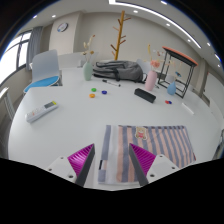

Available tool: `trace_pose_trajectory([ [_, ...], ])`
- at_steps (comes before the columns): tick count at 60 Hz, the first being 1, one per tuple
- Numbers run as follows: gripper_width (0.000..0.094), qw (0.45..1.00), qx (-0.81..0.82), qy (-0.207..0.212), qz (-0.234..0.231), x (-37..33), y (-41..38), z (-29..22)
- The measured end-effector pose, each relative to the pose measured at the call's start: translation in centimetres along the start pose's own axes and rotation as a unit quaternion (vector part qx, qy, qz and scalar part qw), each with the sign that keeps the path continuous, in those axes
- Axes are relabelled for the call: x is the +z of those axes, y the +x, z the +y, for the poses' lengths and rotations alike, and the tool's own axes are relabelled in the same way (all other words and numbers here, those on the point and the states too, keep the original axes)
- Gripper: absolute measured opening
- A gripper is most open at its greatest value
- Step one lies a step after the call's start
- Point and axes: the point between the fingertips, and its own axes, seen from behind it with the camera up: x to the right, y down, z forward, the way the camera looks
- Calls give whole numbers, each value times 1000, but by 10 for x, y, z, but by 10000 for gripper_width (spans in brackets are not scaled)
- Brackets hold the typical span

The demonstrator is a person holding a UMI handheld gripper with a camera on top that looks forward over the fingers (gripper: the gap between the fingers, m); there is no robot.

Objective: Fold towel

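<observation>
- A big white table [70, 125] fills most of the view. Every place below is told from this table.
- A striped towel [150, 148] lies flat on the near part of the table. It has grey, white and light pink stripes. It is spread out, not folded.
- The gripper [112, 160] hangs over the near edge of the table. Its two fingers are spread apart and hold nothing. The pink pads [82, 158] face each other across a wide gap.
- The near left corner of the towel sits in the gap between the fingers. The right finger is over the towel. I cannot tell if it touches the cloth.
- A dark grey bag [118, 70] rests on the far side of the table.
- A chair [45, 68] with a blue seat stands by the far left side of the table.
- A brown wooden coat stand [121, 35] rises behind the table, past the bag.
- A small stand with a dark top [178, 60] is at the far right of the table.
- A white remote-like thing [42, 112] lies on the left part of the table.
- A black flat thing [145, 95] lies on the table, out past the towel.
- A pink cup [151, 80] stands on the table near the bag.
- Small bright bits [97, 93], pink, yellow and green, sit in the middle of the table.
</observation>
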Motion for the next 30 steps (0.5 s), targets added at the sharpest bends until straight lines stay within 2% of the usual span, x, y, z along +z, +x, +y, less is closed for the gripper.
trace_pose_trajectory([
  [6, 657, 1000, 6, -7, -12, 18, 2, 6],
  [11, 522, 1000, 1, 0, -24, 18, -1, 6],
  [15, 343, 1000, 0, -2, -31, 17, -8, 5],
  [16, 273, 999, 0, -2, -32, 16, -9, 6],
  [18, 64, 1000, -6, -4, -14, 19, -5, 7],
  [19, 29, 1000, -12, -3, -3, 14, 3, 7],
  [24, 22, 999, -22, -19, 14, 18, -4, 11],
  [30, 9, 999, 17, -45, -25, -3, -28, 7],
])
